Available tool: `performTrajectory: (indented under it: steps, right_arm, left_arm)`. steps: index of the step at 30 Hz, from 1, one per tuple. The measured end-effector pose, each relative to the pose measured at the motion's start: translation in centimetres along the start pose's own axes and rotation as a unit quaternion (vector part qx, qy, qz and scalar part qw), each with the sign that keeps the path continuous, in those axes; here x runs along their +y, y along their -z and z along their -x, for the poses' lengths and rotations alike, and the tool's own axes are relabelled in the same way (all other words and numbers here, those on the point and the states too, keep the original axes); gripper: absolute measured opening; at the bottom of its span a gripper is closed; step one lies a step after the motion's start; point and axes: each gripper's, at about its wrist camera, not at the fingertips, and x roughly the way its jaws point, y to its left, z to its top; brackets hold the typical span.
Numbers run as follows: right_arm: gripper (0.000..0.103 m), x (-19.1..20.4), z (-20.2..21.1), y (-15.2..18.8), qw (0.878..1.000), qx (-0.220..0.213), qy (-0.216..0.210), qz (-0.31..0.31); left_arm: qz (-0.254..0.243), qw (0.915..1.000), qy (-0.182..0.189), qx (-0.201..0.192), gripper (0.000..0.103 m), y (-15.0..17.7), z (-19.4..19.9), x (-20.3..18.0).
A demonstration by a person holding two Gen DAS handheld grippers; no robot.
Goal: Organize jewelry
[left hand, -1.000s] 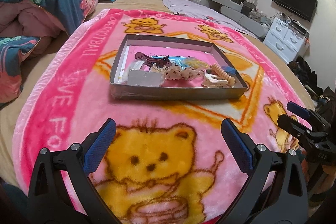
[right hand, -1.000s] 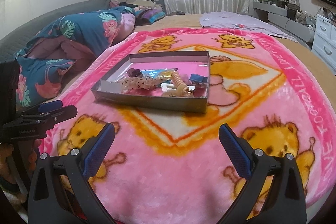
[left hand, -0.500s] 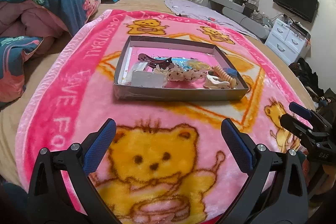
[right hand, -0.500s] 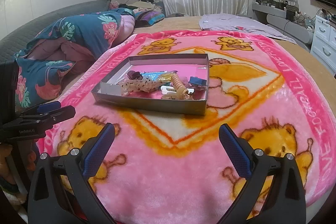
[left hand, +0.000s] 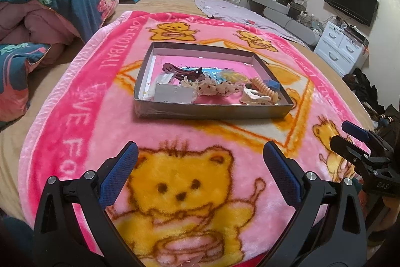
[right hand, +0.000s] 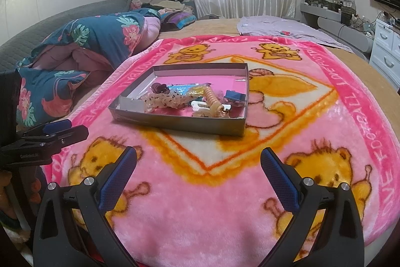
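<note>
Two grippers, left gripper [left hand: 200, 162] and right gripper [right hand: 198, 160], hover with jaws wide and empty, having edged closer to the tray [left hand: 212, 111] ahead, where hair clips [left hand: 260, 94] lie jumbled on the blanket [left hand: 75, 116]; sorting stage unclear.

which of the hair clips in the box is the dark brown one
The dark brown claw clip at the back left of the tray. The other clips near the front right, cream and beige, are pale.
</note>
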Motion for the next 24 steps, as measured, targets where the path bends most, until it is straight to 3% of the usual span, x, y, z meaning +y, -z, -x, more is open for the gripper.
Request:
performTrajectory:
  steps: [24]
  right_arm:
    - [0.099, 0.03, 0.06, 0.06, 1.000, 0.000, -0.001, 0.000]
  left_arm:
    - [-0.001, 1.0000, 0.000, 0.001, 0.094, 0.27, 0.22, -0.25]
